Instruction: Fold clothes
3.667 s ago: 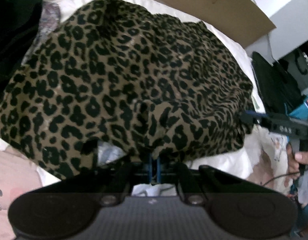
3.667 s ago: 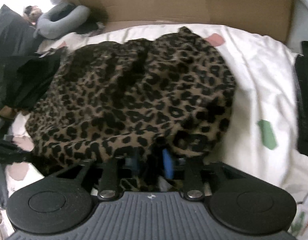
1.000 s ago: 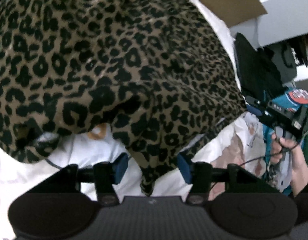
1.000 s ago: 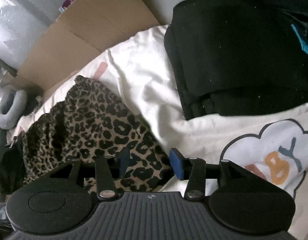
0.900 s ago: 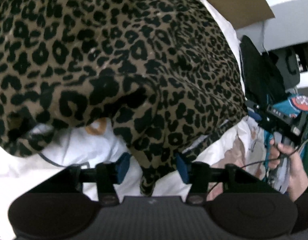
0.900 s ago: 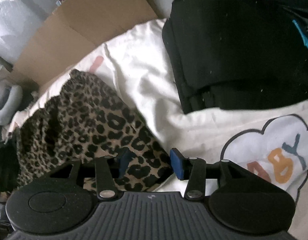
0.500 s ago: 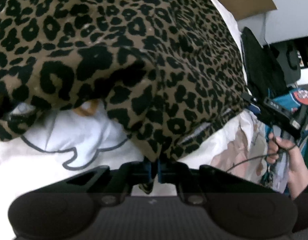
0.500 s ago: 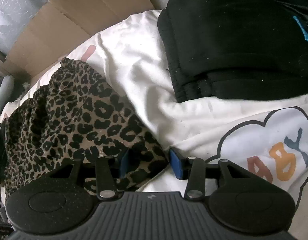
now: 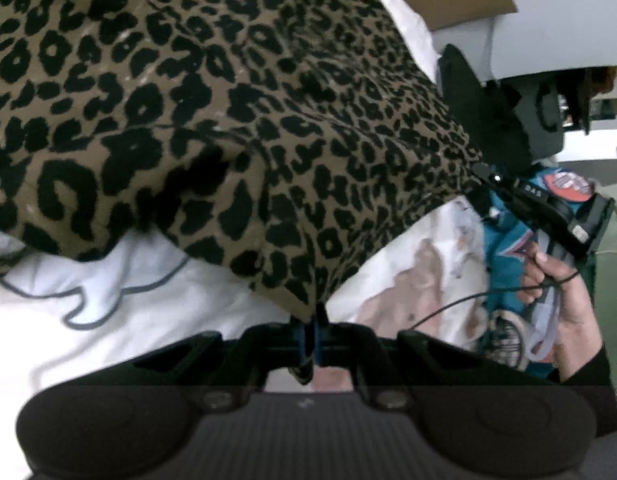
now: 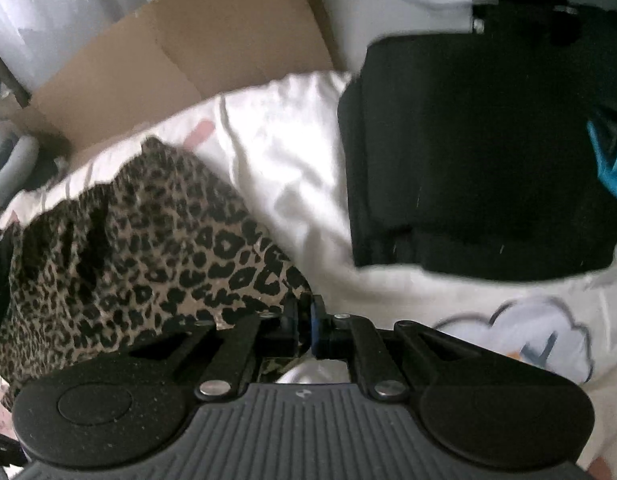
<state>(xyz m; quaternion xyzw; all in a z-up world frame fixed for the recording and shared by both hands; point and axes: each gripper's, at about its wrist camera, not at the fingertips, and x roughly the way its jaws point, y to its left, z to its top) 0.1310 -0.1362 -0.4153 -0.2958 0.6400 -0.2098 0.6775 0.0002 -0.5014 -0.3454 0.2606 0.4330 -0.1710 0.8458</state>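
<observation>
the left claw (image 9: 308, 334) is clenched on a corner of the leopard-print garment (image 9: 212, 112), its blue pads pinching the lowest point of the cloth, and the fabric rises from that pinch and spreads up and away to fill most of the left wrist view. the right claw (image 10: 304, 326) has just snapped closed, and its blue pads are now clamped on another edge of the same leopard-print garment, at the corner nearest the camera in the right wrist view; from there the cloth trails off to the left in gathered folds. the garment lies on a white bedsheet (image 10: 292, 184) printed with cloud outlines and coloured letters, and the edge between the two pinches hangs raised above that sheet, which shows bare beneath it. to the right of the garment, on the same sheet, sits a folded stack of black clothes (image 10: 484, 160), apart from the leopard print with a strip of white sheet between them. beyond the garment, along the far side of the sheet, a flat piece of brown cardboard (image 10: 196, 52) leans up. in the left wrist view the person's right hand (image 9: 564, 300) shows at the right edge of the garment, wrapped around the handle of the right claw with a thin black cable looping past it.
</observation>
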